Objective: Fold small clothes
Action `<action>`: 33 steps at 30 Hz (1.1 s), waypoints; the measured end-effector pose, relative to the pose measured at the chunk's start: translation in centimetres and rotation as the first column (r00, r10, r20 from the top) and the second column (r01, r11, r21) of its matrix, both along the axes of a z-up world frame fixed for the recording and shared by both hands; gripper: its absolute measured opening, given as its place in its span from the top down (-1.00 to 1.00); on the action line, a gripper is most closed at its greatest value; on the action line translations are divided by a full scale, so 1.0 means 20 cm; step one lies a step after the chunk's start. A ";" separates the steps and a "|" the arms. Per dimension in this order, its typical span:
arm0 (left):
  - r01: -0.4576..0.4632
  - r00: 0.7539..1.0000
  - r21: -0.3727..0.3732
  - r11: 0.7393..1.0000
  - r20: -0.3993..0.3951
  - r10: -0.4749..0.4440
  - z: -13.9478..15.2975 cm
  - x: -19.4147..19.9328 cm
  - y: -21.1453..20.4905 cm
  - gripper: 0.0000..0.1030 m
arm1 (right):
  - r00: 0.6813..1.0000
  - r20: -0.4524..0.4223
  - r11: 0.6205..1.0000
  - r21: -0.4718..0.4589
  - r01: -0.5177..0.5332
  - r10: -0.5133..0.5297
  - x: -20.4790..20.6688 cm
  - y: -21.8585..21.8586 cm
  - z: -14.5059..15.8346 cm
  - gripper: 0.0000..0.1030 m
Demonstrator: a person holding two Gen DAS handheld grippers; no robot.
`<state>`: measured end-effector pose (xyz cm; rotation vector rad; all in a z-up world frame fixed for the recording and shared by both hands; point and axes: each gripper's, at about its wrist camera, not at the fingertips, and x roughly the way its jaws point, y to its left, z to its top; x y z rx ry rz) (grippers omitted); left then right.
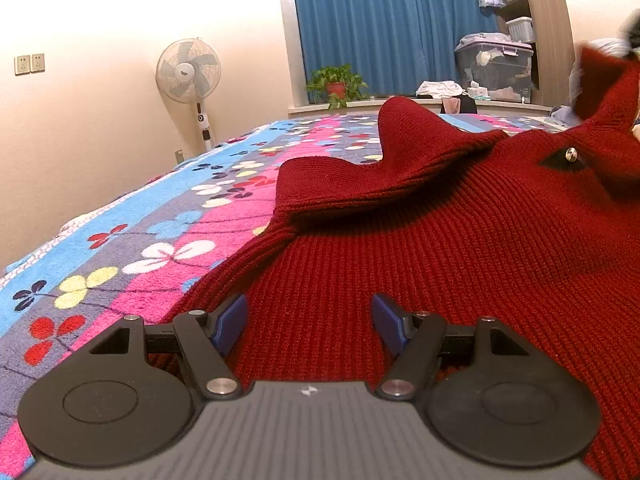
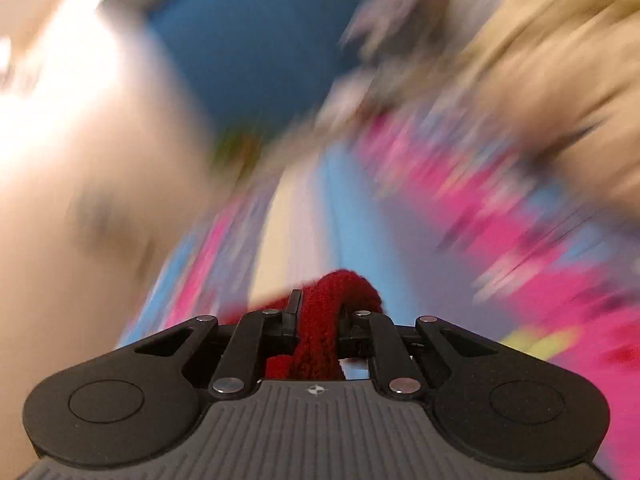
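Red knitted sweater (image 1: 460, 240) is lying on a floral bedspread (image 1: 140, 248), blue curtains (image 1: 392, 28) and a fan (image 1: 188, 70) standing behind. Left hand-held gripper (image 1: 310, 324) is hovering released over its near edge, while right hand-held gripper (image 2: 320, 320) is clenching a red fold.

One dark red ribbed knit sweater (image 1: 460, 240). One flowered pink-and-blue bedspread (image 1: 140, 248). One white standing fan (image 1: 188, 70), one potted green plant (image 1: 338, 84), two wall sockets (image 1: 30, 63).

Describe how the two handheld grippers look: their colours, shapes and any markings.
Both look alike. The left gripper has a grey ribbed body with a small round crosshair mark, two black rounded side plates with circular recesses, black link arms with silver rivets, and blue pads on its jaws. The right gripper has the same grey ribbed body, mark, black plates and rivets; its pads are hidden. No cables or sleeves show.
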<state>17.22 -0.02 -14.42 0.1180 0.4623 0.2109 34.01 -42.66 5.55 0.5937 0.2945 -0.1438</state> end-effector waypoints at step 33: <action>0.005 0.999 -0.012 1.000 -0.042 -0.005 0.03 0.02 0.00 -0.45 | 0.725 -0.383 0.801 -0.075 0.594 -0.573 -0.54 -0.85 -0.50 0.50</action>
